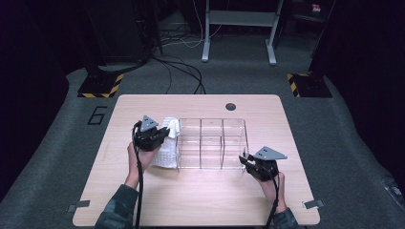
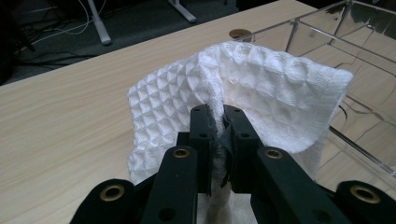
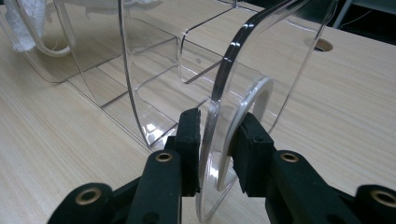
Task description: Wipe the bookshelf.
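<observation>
High view: my left tongs (image 1: 160, 136) are clenched on the cloth (image 1: 167, 145), mid-left of frame, touching the left wall of the clear organizer (image 1: 212, 143) at centre of the desk (image 1: 200, 200). My right tongs (image 1: 246, 160) grip the organizer's right end wall, steadying it. Done: cloth picked up, box braced. Left, I'd judge: wiping or loading the compartments, which look bare.
</observation>
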`<state>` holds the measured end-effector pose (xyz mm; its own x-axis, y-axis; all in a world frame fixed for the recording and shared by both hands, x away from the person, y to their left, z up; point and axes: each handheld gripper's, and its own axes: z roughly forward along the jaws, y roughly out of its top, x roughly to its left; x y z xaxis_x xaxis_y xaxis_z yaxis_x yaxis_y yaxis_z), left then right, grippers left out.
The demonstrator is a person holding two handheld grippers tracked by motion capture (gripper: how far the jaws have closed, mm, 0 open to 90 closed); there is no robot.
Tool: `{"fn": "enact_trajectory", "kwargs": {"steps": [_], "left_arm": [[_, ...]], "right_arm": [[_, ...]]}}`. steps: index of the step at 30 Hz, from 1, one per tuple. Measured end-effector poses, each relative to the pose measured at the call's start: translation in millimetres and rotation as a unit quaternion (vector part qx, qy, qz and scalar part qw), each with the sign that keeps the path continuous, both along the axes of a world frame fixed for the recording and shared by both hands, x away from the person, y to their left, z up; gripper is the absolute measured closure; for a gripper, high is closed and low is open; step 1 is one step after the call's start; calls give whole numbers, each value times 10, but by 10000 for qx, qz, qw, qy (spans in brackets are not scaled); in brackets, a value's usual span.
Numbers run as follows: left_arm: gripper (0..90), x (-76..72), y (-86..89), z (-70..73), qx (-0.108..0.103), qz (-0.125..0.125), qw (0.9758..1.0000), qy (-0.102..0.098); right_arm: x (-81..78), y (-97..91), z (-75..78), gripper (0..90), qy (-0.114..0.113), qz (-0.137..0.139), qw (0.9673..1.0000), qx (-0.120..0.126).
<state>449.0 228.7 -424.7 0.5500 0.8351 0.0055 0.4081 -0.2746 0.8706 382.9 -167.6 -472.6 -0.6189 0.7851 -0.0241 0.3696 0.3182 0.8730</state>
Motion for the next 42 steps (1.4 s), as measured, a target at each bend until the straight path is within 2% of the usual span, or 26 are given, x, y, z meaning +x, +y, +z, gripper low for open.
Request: {"fn": "enact_trajectory", "kwargs": {"steps": [1, 3, 4, 9, 12, 17, 19, 24, 26, 27, 28, 30, 33, 36, 40, 41, 42], "left_arm": [[831, 13, -28, -22, -83, -75, 9999, 34], [831, 29, -53, -54, -81, -122, 9999, 81], [831, 34, -61, -66, -50, -178, 9997, 175], [832, 57, -108, -186, -69, -210, 9994, 261], [832, 68, -107, -267, -76, -242, 9989, 397], [832, 59, -109, -385, 29, -324, 9977, 593], [832, 57, -117, -409, 27, -296, 9979, 571], [832, 64, -128, -489, 165, -357, 9963, 759], [832, 65, -130, -507, 182, -352, 9965, 738], [832, 64, -130, -531, 222, -384, 9955, 842], [832, 64, -137, -553, 243, -366, 9955, 839], [832, 66, -143, -576, 174, -368, 9951, 906], [832, 75, -142, -649, 343, -421, 9934, 1011], [832, 65, -140, -696, 386, -478, 9918, 1121], [831, 32, -137, -725, 366, -479, 9916, 1148], [831, -4, -126, -720, 361, -467, 9924, 1082], [831, -28, -115, -706, 376, -522, 9918, 1108]], "right_arm": [[5, -2, 0, 730, -25, 31, 10000, -22], [0, -1, -1, 730, 7, 8, 10000, 7], [0, -2, -1, 730, 4, 14, 10000, -3], [4, -3, -1, 730, 31, 21, 10000, 25], [5, -1, -1, 729, 22, 23, 10000, 13], [8, -2, 1, 728, 21, 49, 10000, -12], [9, -2, 1, 728, 12, 50, 10000, -24], [14, -7, -7, 730, 10, 63, 10000, -17], [14, -7, -8, 730, 14, 62, 10000, -2], [15, -7, -11, 730, 10, 61, 10000, 8], [16, -6, -12, 731, 8, 59, 10000, 12], [16, -8, -12, 730, 10, 63, 10000, 13], [11, -6, -14, 730, -5, 41, 10000, 6], [16, -6, -14, 730, -3, 49, 10000, -8], [11, 0, -13, 731, -2, 30, 10000, -15], [9, 2, -15, 731, -12, 22, 10000, -11], [7, 2, -16, 731, -15, 19, 10000, -15]]}}
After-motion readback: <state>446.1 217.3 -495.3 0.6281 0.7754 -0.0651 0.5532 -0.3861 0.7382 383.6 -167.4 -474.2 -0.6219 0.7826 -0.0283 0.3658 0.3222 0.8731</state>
